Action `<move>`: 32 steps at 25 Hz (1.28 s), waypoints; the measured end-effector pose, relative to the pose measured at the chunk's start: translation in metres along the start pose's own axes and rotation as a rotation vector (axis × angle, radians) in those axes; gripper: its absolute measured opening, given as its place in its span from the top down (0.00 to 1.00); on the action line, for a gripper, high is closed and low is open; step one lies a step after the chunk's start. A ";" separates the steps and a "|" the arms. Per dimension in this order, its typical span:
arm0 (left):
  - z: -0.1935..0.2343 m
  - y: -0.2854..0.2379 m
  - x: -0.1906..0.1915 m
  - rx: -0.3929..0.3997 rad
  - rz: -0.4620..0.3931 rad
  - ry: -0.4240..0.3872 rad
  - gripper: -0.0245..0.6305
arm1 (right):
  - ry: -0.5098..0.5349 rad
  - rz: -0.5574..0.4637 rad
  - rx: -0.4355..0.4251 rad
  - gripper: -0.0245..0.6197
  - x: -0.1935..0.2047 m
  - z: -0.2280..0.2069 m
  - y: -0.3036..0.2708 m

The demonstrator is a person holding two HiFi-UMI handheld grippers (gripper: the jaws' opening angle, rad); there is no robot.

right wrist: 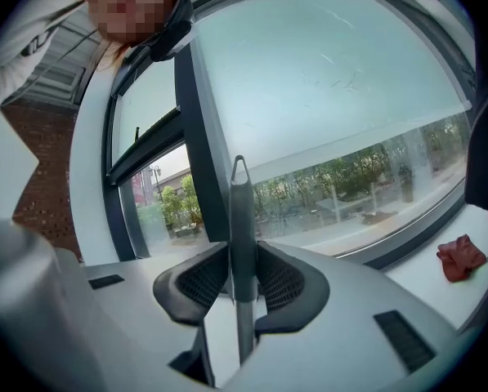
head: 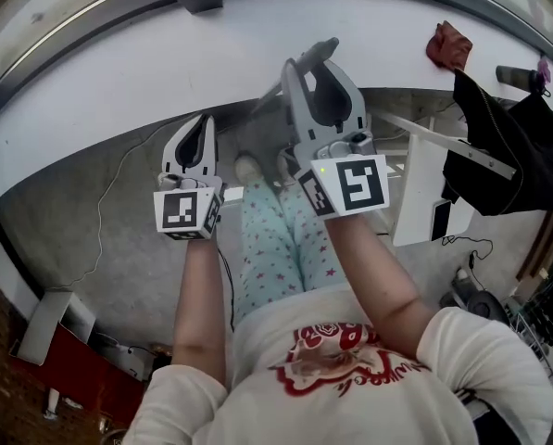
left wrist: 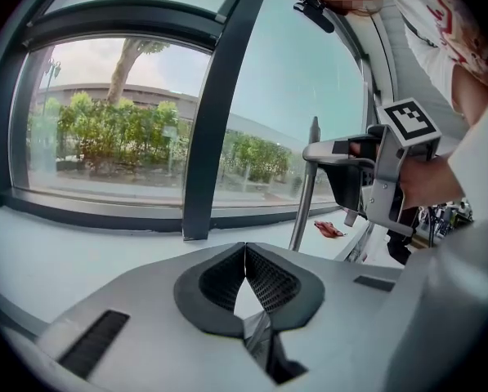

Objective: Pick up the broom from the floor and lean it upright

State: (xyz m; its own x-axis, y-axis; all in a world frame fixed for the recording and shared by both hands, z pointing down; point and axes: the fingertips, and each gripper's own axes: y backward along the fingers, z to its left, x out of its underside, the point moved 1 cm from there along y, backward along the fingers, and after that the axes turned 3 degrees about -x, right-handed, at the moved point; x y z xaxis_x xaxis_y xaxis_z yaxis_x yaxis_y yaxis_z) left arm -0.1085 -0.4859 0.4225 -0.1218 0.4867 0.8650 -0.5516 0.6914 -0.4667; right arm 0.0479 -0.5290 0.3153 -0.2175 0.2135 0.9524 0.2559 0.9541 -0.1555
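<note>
Your right fingers (right wrist: 196, 282) pinch the thin broom handle (right wrist: 242, 211) close to its top end and hold it upright before the window (right wrist: 333, 80), while your left fingers (left wrist: 268, 282) are pressed together on nothing. With one grip so high on a smooth pole, the handle could twist or slip, and the brush end, which no view shows, could swing. Released against the slick white ledge (left wrist: 80, 247), it may slide back to the floor (head: 119, 239).
</note>
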 end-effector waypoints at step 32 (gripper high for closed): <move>-0.064 0.000 -0.048 -0.010 -0.100 0.004 0.93 | 0.153 0.044 -0.225 0.91 -0.007 0.028 0.022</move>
State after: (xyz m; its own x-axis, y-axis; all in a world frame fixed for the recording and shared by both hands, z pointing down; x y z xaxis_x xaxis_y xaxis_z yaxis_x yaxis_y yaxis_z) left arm -0.0497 -0.4751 0.3695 -0.0633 0.4171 0.9067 -0.5527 0.7418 -0.3799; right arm 0.0291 -0.5037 0.2975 -0.0614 0.2031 0.9772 0.4685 0.8704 -0.1514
